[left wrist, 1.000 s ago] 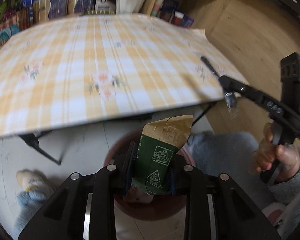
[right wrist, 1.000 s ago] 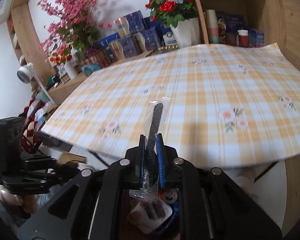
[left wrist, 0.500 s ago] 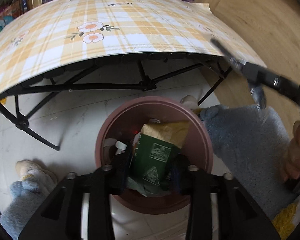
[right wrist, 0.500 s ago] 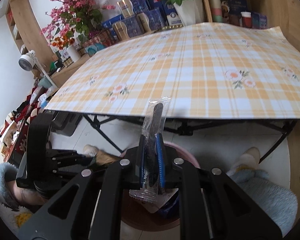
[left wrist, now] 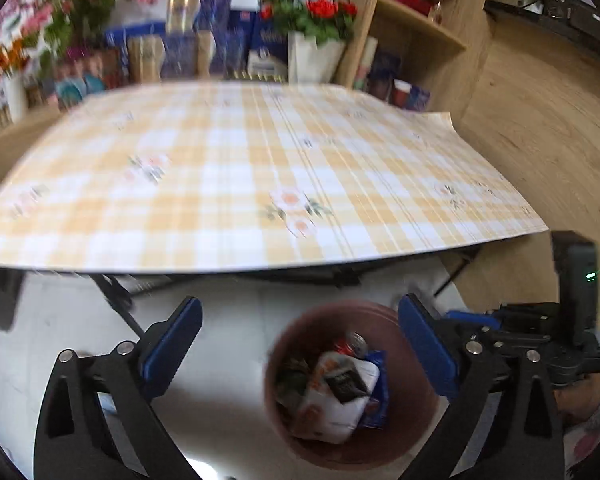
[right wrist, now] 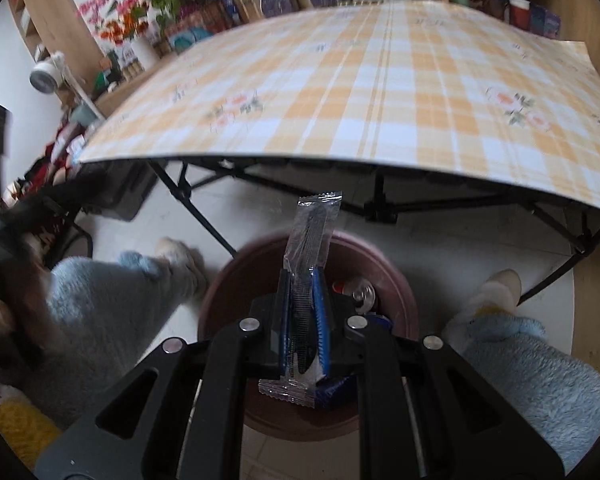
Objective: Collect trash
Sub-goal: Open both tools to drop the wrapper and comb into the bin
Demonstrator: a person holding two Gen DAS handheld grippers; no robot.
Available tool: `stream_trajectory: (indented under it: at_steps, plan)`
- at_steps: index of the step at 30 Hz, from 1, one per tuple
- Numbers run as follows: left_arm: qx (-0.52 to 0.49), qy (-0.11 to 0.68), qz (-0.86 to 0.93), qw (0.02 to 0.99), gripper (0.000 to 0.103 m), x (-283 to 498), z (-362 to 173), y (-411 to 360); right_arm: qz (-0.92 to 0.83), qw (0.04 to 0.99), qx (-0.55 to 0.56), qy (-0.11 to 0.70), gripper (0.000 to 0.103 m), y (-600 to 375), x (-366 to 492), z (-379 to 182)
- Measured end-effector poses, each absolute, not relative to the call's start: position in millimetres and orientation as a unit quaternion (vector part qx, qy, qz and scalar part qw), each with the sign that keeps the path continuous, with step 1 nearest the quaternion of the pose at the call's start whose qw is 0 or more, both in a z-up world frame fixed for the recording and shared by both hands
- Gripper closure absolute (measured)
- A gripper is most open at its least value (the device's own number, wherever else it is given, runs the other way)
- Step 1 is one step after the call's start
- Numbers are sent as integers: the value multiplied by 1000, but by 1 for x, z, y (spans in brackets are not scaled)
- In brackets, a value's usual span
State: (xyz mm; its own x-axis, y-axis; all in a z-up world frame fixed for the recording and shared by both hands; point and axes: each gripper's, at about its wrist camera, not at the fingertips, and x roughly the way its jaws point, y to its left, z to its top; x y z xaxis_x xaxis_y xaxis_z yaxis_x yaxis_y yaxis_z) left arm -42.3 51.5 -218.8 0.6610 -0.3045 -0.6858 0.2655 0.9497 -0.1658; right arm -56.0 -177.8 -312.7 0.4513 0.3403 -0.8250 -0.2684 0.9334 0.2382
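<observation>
Our left gripper (left wrist: 300,344) has just let its green packet fall into the brown bin (left wrist: 416,322) and now stands wide open, empty. Our right gripper (right wrist: 303,320) stays clamped on the clear-wrapped comb (right wrist: 314,236) directly above the bin, so we judge that drop comes next.

A folding table (left wrist: 260,168) in yellow plaid cloth stands on pale floor (right wrist: 440,240) before wooden shelves (left wrist: 416,20).

Blurred, hidden and cut-off parts around the brown bin

Left wrist view is motion-blurred: the wrappers inside the brown bin (left wrist: 284,364) cannot be read. In the right wrist view the right gripper (right wrist: 303,320) and its clear packet (right wrist: 310,248) cover the bin's middle; the blurred figure left of the bin is cut by the edge.
</observation>
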Motion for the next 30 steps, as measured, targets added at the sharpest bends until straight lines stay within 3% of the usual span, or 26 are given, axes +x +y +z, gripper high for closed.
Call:
stream_trajectory:
  at_steps: [5, 9, 20, 21, 22, 24, 30]
  plan:
    - [-10, 358, -130, 925, 6, -60, -224, 60, 173, 843, 39, 509, 88, -175, -54, -322]
    - [-13, 385, -99, 918, 6, -59, -240, 68, 172, 839, 29, 515, 88, -170, -55, -325]
    - [-74, 387, -71, 916, 6, -58, -242, 97, 166, 832, 35, 528, 84, -174, -52, -331]
    - [-76, 387, -70, 916, 6, -58, -243, 98, 166, 832, 37, 528, 71, -175, -52, -331]
    - [-80, 388, -68, 916, 6, -58, -243, 100, 166, 833, 40, 526, 41, -176, -52, -331]
    - [-82, 392, -66, 914, 6, -57, -244, 100, 162, 842, 41, 513, 16, -179, -55, -326]
    - [-76, 393, -65, 914, 6, -58, -244, 98, 152, 841, 47, 518, 9, -184, -52, -327]
